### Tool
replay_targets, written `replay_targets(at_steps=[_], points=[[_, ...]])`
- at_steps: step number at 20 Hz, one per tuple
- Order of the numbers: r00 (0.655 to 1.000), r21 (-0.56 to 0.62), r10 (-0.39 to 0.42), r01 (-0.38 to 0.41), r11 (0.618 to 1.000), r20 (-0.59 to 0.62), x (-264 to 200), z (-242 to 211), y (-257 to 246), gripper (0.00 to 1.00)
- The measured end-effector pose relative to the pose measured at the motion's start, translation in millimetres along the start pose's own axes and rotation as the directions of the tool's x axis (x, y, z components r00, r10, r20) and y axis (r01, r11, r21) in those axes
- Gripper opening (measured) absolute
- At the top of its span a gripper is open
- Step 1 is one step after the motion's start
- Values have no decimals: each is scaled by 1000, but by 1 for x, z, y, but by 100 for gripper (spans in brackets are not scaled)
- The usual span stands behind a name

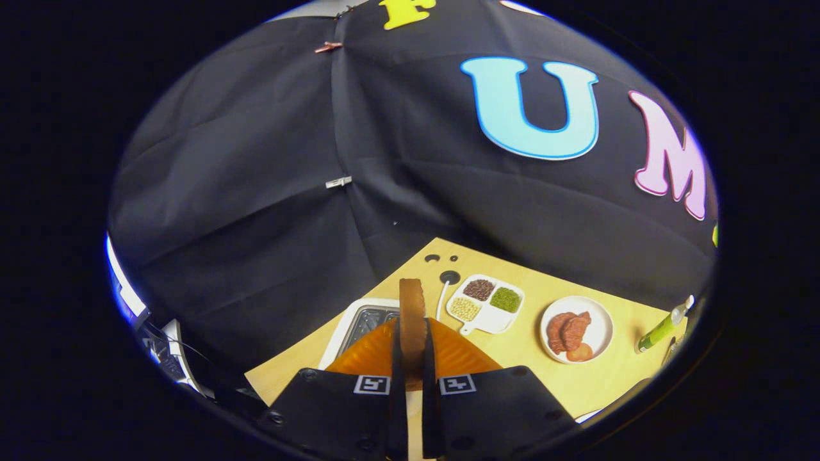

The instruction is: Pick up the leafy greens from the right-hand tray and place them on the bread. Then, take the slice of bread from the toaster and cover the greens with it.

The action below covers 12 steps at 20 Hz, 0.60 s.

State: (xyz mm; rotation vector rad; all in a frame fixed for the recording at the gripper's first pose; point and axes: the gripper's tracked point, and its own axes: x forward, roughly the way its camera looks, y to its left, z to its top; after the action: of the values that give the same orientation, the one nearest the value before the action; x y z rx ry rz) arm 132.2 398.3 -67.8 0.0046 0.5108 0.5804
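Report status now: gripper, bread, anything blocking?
Gripper shut on bread slice, held edge-up. Toaster just beyond, below. Nothing blocking ahead.

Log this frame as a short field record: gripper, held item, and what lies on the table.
gripper: shut on the bread slice
bread slice: upright, edge-on between the fingers, lifted above the toaster
toaster: white, slots visible, just beyond the fingers
orange item: ridged, under the slice; identity unclear
divided dish: three compartments of grains or beans
plate: white, holding brown pieces
bottle: green, lying past the plate
table: light wood
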Motion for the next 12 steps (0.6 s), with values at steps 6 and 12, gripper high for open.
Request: replay_targets(at_steps=[6,12], points=[[997,116,-62,56,992,47,-44,3,-63,13],[994,211,-111,113,971,-22,-62,-55,-118,13]])
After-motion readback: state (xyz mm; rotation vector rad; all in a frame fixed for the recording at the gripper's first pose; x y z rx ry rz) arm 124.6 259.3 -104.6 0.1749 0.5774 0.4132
